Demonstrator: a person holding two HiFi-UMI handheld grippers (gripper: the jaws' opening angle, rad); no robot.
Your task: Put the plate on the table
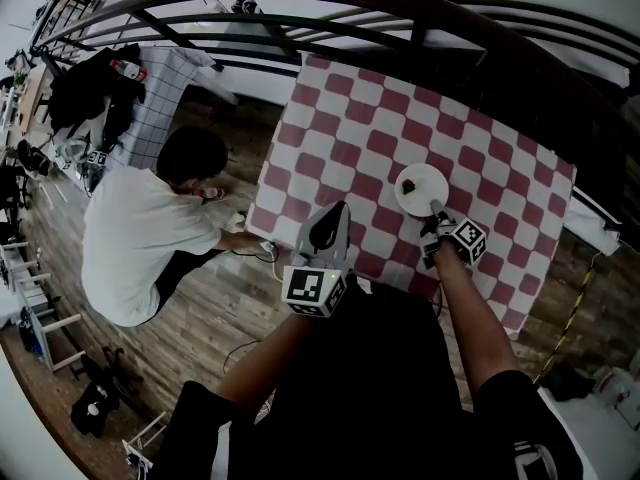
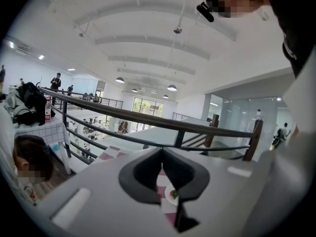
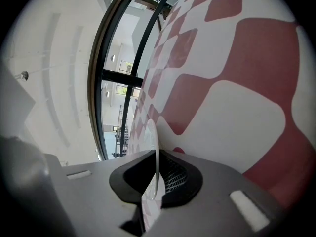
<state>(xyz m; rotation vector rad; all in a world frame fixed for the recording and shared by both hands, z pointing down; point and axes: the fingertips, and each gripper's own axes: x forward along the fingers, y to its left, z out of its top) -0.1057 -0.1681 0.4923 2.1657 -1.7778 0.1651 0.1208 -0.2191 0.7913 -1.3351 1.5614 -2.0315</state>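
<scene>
My right gripper pinches the white plate by its rim, near the right edge of the checkered table; my left gripper looks closed, empty.

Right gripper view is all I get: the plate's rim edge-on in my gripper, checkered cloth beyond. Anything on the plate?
Observer: Yes, a small red item sits on the plate, left of its centre in the head view.
Operator: Where is it?
Observer: Well inside the checkered tablecloth, in its near right part; the right gripper grips the plate's near rim.
Operator: And the other one?
Observer: The left gripper is at the tablecloth's near edge, holding nothing.
</scene>
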